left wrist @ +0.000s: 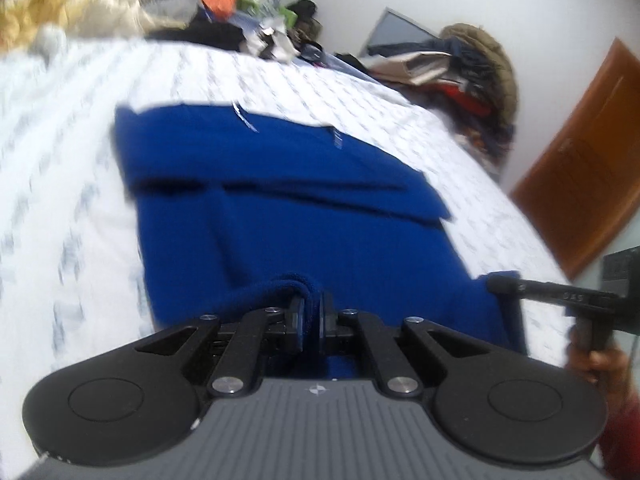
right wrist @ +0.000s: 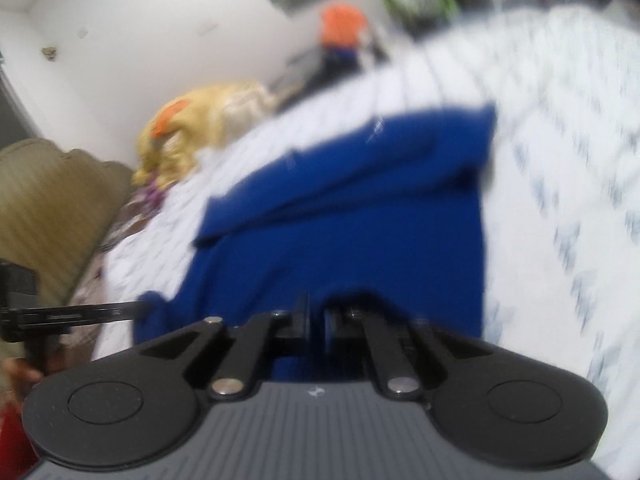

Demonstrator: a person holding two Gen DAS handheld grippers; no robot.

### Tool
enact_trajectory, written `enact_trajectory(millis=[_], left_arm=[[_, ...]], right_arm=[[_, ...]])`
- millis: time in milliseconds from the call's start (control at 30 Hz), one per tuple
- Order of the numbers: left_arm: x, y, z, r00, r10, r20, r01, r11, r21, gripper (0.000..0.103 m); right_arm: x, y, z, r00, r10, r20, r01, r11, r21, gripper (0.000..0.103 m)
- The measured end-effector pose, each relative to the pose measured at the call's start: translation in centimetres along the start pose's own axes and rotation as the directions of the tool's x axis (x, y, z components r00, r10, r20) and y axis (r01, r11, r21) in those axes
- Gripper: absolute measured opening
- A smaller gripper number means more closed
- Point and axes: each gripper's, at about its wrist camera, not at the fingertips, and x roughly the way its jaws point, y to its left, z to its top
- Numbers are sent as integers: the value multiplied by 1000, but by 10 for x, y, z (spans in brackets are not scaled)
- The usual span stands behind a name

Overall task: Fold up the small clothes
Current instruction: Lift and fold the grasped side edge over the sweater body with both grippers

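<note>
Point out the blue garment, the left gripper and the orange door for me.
blue garment [left wrist: 280,208]: left wrist view, the flat middle of the cloth below its fold.
left gripper [left wrist: 311,312]: left wrist view, midway between the fingertips, shut on the garment's near edge.
orange door [left wrist: 592,168]: left wrist view, middle of the panel.

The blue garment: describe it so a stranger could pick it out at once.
Start at the bed's white patterned sheet. In its middle lies the blue garment, solid royal blue, partly folded. Unlike the mixed clothes heaped at the far edge, its near edge is pinched by the left gripper and right gripper.
</note>
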Motion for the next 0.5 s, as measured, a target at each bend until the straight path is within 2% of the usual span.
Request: enact_trajectory(millis=[67,133,167,233,267,300,333,367,400,500], left_arm=[[17,0,9,999,48,6,-48,999,13,6],[34,5,15,998,61,-19,-61,998,-4,7],[40,9,16,998,55,-32,-56,998,-22,7],[47,18,15,998,48,-47,-51,997,-56,17],[48,22,13,998,36,-50,-40,996,-74,31],[47,27,11,999,23,-48,-28,995,-97,51],[45,32,8,999,9,-42,-14,993,-121,62],[43,36,5,999,0,-33,-5,991,-135,79],[40,38,2,1000,-1,-22,-2,991,-137,83],[32,39,-7,999,23,-29,-26,994,-107,83]], right_arm=[[17,-6,10,998,-63,10,63,998,-16,6],[33,-15,17,993,-121,-2,121,993,-14,7],[40,-19,19,991,-133,-20,133,991,1,7],[46,-30,18,992,-114,-56,118,991,60,8],[48,-34,17,993,-98,-66,104,991,83,8],[46,-37,14,994,-82,-70,88,991,98,10],[44,-40,11,995,-70,-72,78,991,110,11],[41,-43,7,995,-59,-76,68,990,125,14],[36,-48,3,996,-45,-80,56,988,144,20],[23,-60,-8,997,21,-77,-4,977,213,27]])
